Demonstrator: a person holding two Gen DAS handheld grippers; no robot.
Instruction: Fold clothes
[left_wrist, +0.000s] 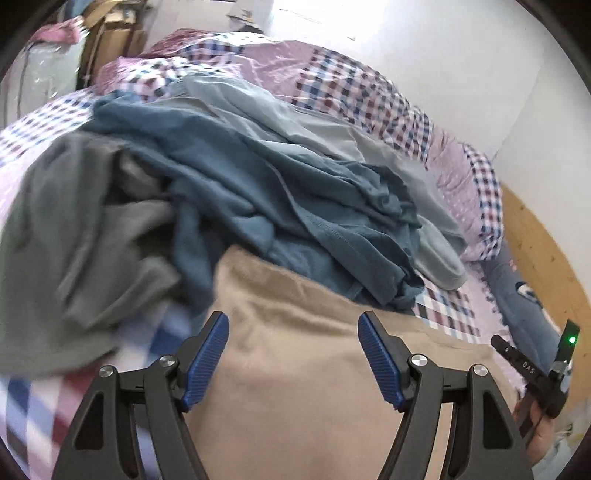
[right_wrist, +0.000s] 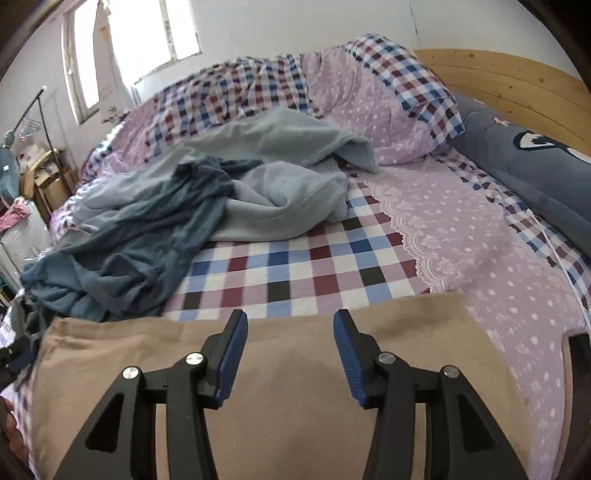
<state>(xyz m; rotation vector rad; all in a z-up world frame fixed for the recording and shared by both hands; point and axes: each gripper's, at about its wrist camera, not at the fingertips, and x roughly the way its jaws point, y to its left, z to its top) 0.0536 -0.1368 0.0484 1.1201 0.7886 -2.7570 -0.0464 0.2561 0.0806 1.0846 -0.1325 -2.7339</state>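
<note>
A tan garment (right_wrist: 295, 387) lay flat on the near part of a bed (right_wrist: 295, 266) covered in checked and dotted lilac bedding, as a person held a gripper in each hand above it. The left gripper (left_wrist: 293, 332) hung over the tan garment with its blue-padded jaws wide apart and nothing between them. The right gripper (right_wrist: 290, 332), also above the tan garment, had its jaws apart and nothing gripped, both pads clear of the cloth.

Beyond the tan garment, toward the middle of the bed, sat a loose heap of unfolded clothes: a dark blue garment (left_wrist: 258, 192) crumpled just past the tan garment's far edge, a pale blue one (right_wrist: 280, 177) spread behind it, and a grey one (left_wrist: 74, 236) to the left of the tan garment in the left wrist view, blurred there. A rumpled quilt (right_wrist: 369, 103) in the same checks and dots was bunched at the far side of the bed, beyond the heap. To the right of the tan garment, a long blue pillow (right_wrist: 517, 162) lay against a pale wooden headboard (right_wrist: 517, 85). A bright window (right_wrist: 155, 33) stood in the wall beyond the bed.
</note>
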